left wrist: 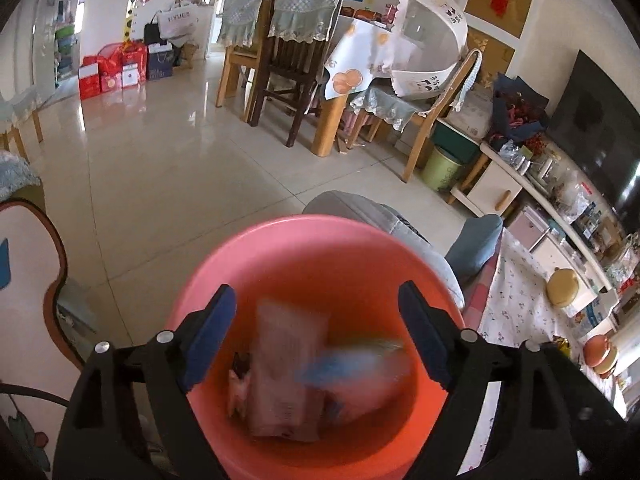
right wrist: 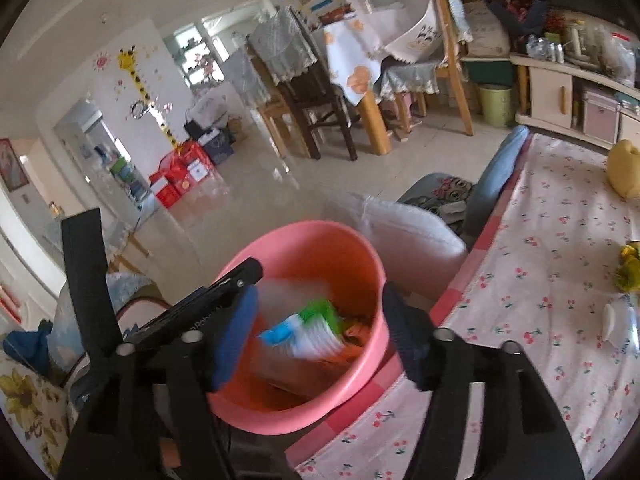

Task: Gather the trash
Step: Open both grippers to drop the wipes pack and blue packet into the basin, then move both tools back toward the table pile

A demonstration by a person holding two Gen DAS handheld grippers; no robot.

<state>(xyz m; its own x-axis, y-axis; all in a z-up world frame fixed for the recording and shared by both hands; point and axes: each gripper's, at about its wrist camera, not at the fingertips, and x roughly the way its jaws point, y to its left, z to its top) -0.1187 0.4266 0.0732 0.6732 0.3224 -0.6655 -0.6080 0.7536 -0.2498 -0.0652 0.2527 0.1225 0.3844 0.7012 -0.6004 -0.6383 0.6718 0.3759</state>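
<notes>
Both claws hang open over the pink basin, nothing between their pads: the left claw [left wrist: 316, 334] straight above the pink basin [left wrist: 320, 248], the right claw [right wrist: 320, 334] beside it. Blurred wrappers [right wrist: 308, 330] lie inside the basin, which sits at the edge of the cherry-print bed [right wrist: 540, 280].

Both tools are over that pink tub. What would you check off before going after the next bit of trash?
1. Left tool open, nothing between its pads: ok.
2. Right tool open, nothing gripped: ok.
3. Wrappers inside the pink tub: ok, though blurred.
4. Tub has room left: ok.
5. More trash on the flowered cloth: the white scrap at its right edge looks likely; cannot tell.
</notes>
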